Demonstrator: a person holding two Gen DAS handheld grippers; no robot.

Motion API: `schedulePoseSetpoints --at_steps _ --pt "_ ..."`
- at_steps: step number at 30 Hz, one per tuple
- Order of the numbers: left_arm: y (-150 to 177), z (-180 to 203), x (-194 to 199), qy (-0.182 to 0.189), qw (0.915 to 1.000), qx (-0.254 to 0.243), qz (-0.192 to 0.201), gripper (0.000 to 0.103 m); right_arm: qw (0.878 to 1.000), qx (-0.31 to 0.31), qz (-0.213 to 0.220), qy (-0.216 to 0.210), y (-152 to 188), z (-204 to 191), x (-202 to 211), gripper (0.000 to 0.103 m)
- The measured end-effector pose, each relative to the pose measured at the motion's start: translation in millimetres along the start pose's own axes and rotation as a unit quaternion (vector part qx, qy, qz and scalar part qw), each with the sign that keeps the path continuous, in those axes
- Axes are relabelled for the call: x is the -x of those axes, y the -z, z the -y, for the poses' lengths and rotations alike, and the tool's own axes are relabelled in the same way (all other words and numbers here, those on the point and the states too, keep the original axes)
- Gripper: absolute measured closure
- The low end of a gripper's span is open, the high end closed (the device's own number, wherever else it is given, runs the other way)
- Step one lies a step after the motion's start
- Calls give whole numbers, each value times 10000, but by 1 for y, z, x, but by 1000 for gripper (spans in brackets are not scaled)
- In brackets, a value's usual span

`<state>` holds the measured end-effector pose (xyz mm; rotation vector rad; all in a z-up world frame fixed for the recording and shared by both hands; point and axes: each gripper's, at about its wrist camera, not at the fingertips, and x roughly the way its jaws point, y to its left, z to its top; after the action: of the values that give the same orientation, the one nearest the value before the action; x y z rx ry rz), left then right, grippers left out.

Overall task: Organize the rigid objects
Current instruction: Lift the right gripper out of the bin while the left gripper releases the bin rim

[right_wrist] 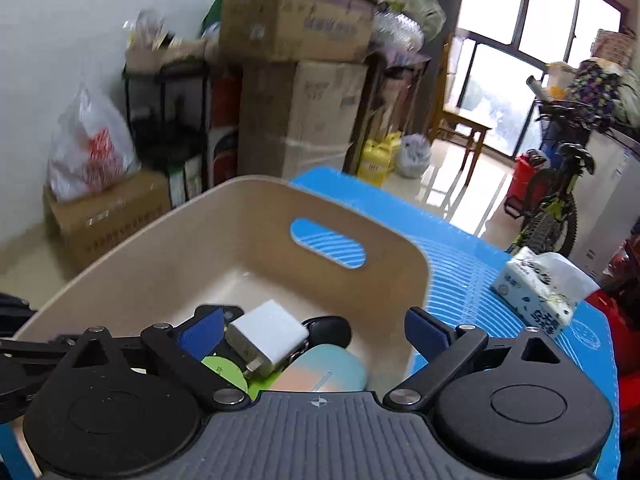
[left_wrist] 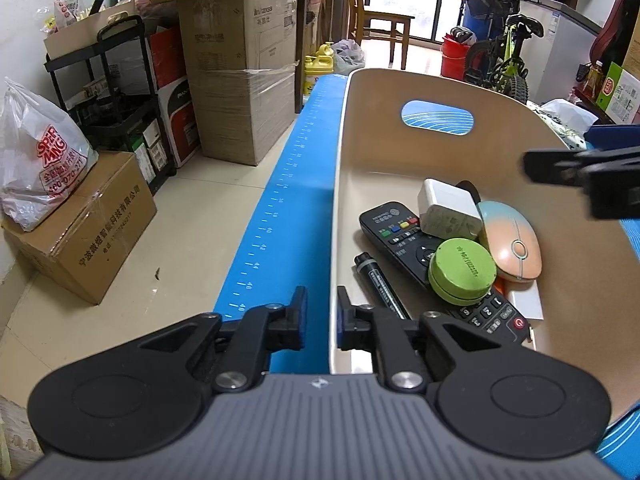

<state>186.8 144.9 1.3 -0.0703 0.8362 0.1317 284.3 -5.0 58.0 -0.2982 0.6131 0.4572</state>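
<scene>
Bin's far half lies free; remote, charger, mouse crowd the near half.

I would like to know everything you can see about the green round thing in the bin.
The green round tin is a low cylinder with a flat lid, matte green, with small printed text across the top and a seam around its side. It looks closed. It lies inside the beige bin, resting on the black remote control, beside the pastel mouse and just below the white charger. In the right wrist view only a green sliver shows. No gripper touches it.
</scene>
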Motion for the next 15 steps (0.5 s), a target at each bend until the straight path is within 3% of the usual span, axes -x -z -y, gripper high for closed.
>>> schedulePoseSetpoints --at_steps 4,12,15 --pt "0 -2 1 -319 9995 0 34 54 9994 -265 208 85 7 16 16 6" --pt "-1 -7 14 -486 9985 79 232 38 9971 -700 263 172 28 42 35 3" --pt "-1 -9 25 -466 9982 120 357 37 9961 -798 360 131 37 46 46 3"
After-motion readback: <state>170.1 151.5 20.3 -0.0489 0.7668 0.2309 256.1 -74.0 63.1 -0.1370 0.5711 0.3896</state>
